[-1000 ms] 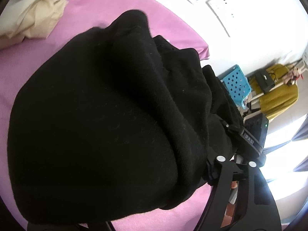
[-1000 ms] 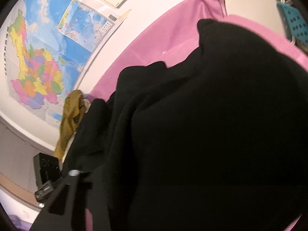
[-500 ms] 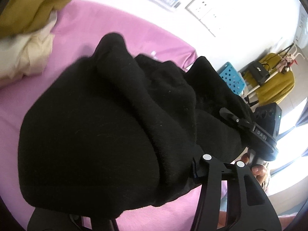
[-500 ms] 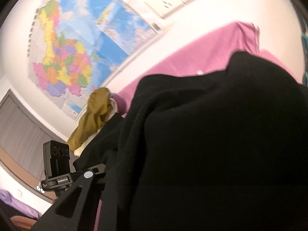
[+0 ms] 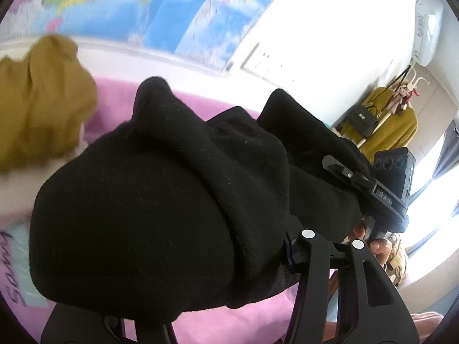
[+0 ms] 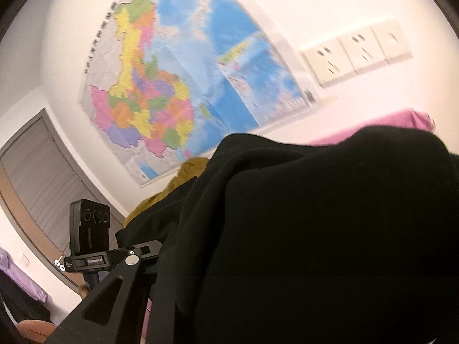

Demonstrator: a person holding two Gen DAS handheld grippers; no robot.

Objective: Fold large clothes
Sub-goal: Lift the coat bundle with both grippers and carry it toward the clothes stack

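Both grippers are lifting a black garment (image 5: 160, 200) off the pink bedspread (image 5: 229, 324). In the left wrist view the thick cloth bunches across the left gripper (image 5: 198, 295), filling the gap between its jaws and spilling forward over them; the jaws stand partly closed, pinching a fat fold. In the right wrist view the same cloth swamps the right gripper (image 6: 218, 292): only one finger (image 6: 114, 295) shows, and the jaws, nearly together, appear to clamp a thinner layer, though the pinch itself is hidden.

The garment looks like soft, heavy fleece or knit: limp, not slippery, nothing fragile. It will likely sag between the two grips and drag below them. A clean fold probably calls for single edges, at shoulders or hem corners, rather than these bunched handfuls. A mustard garment (image 5: 40, 100) lies beyond the left jaws.
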